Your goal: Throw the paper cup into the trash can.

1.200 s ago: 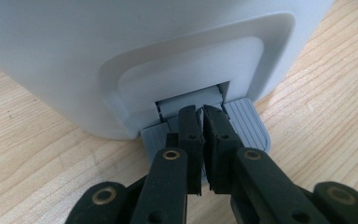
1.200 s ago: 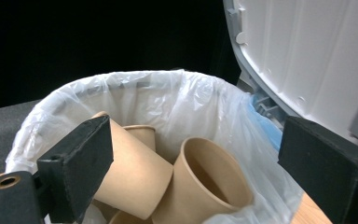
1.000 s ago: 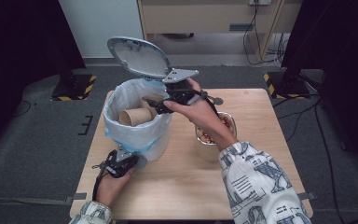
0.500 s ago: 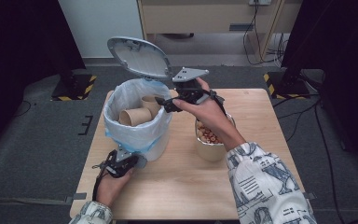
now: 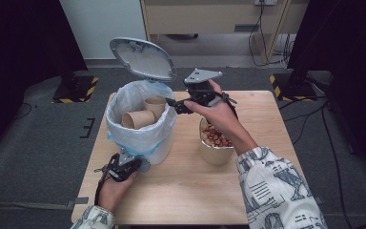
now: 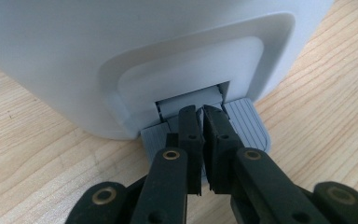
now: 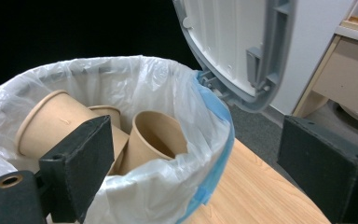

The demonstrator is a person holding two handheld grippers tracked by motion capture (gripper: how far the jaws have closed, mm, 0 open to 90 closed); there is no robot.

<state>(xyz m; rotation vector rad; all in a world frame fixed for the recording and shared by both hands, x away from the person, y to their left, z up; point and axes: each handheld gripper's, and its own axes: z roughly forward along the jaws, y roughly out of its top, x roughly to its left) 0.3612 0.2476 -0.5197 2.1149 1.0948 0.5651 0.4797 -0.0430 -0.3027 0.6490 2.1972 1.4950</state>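
A white pedal bin (image 5: 140, 138) with a clear liner stands at the table's left, its grey lid (image 5: 143, 58) raised. Several brown paper cups (image 5: 138, 118) lie inside it. My left gripper (image 5: 124, 164) is at the bin's base, shut, with its tips resting on the grey pedal (image 6: 247, 126); nothing is between the jaws of the left gripper (image 6: 200, 114). My right gripper (image 5: 178, 105) hovers beside the bin's right rim, open and empty. In the right gripper view, the right gripper (image 7: 196, 140) faces the liner, the cups (image 7: 156, 140) and the lid (image 7: 233, 46).
A paper bowl (image 5: 215, 138) holding brownish scraps stands right of the bin, under my right forearm. The wooden table (image 5: 267, 124) has bare room at the right and front. Cabinets and cables lie beyond the far edge.
My right gripper has drawn back a little to the right, from over the bin's rim to beside it. The left gripper stays on the pedal and the lid stays up.
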